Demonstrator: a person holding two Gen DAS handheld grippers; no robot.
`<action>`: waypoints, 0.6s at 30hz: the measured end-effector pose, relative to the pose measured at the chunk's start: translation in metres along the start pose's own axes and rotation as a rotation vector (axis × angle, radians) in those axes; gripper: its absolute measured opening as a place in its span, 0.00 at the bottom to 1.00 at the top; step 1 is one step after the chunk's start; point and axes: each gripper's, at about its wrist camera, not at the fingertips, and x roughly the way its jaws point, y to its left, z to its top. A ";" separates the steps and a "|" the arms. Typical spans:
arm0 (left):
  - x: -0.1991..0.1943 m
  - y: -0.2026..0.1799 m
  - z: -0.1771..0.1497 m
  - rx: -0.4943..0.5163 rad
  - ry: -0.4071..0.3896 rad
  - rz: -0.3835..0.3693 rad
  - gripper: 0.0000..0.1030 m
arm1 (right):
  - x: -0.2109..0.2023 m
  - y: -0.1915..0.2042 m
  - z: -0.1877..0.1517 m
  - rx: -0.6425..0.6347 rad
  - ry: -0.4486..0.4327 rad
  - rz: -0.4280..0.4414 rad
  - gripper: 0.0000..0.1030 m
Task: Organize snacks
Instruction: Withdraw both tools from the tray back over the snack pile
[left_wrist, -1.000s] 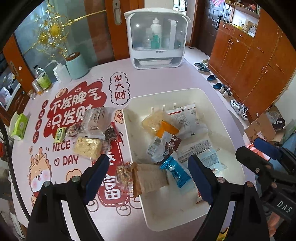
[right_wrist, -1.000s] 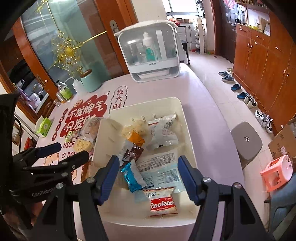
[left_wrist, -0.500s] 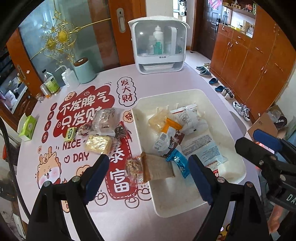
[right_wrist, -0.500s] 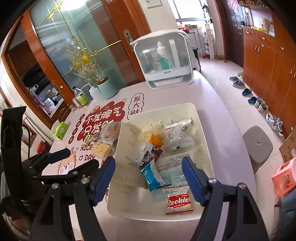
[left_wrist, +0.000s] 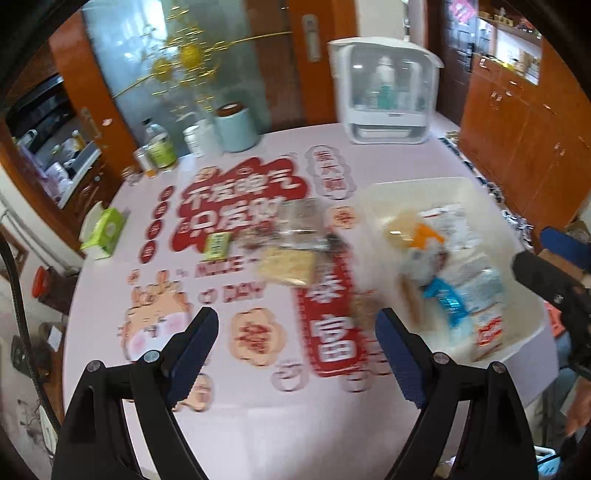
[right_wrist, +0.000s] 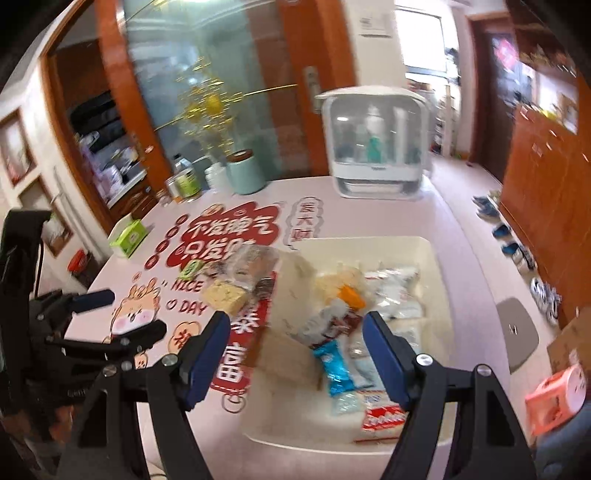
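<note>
Left gripper: the black hand-held gripper with blue pads (left_wrist: 295, 350) hangs above the pink table mat with jaws spread wide and nothing between them.
Right gripper: the second black, blue-padded gripper (right_wrist: 295, 354) stands equally wide apart and empty, poised over the near left part of the white plastic bin (right_wrist: 436, 258).
Landmark: that white rectangular bin, lying on the pink printed round table (left_wrist: 258, 406).
Snacks in the bin: a blue foil packet (right_wrist: 336, 369), a red-and-white cookie bag (right_wrist: 380, 419) at the near wall, an orange-tipped wrapper (right_wrist: 351, 295), and clear pouches toward the far wall.
Snacks outside the bin: just left of it, a pale yellow cracker block in clear wrap (left_wrist: 288, 264), a clear-wrapped grey pack (left_wrist: 303, 221) beyond that, and a small green packet (left_wrist: 218, 245) farther left; blur hides any finer print.
Step in hand: seemingly between picks, both grippers free, loose snacks not yet binned.
Next move: likely the left gripper should drop toward the cracker block, straddle its short sides, then close.
Edges: the bin's left wall rises beside the loose pile, so anything carried must be lifted over it.
Open room: bare mat lies near-left of the bin; a white countertop cabinet (left_wrist: 384, 96) and a mint canister (left_wrist: 236, 127) stand well beyond it.
</note>
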 end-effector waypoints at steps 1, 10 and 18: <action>0.002 0.018 0.000 -0.007 0.001 0.019 0.83 | 0.003 0.011 0.002 -0.022 0.004 0.004 0.73; 0.034 0.129 0.021 0.049 -0.003 0.071 0.84 | 0.053 0.088 0.027 -0.075 0.062 0.006 0.73; 0.122 0.167 0.056 0.296 0.062 -0.025 0.84 | 0.152 0.130 0.040 -0.106 0.160 0.009 0.73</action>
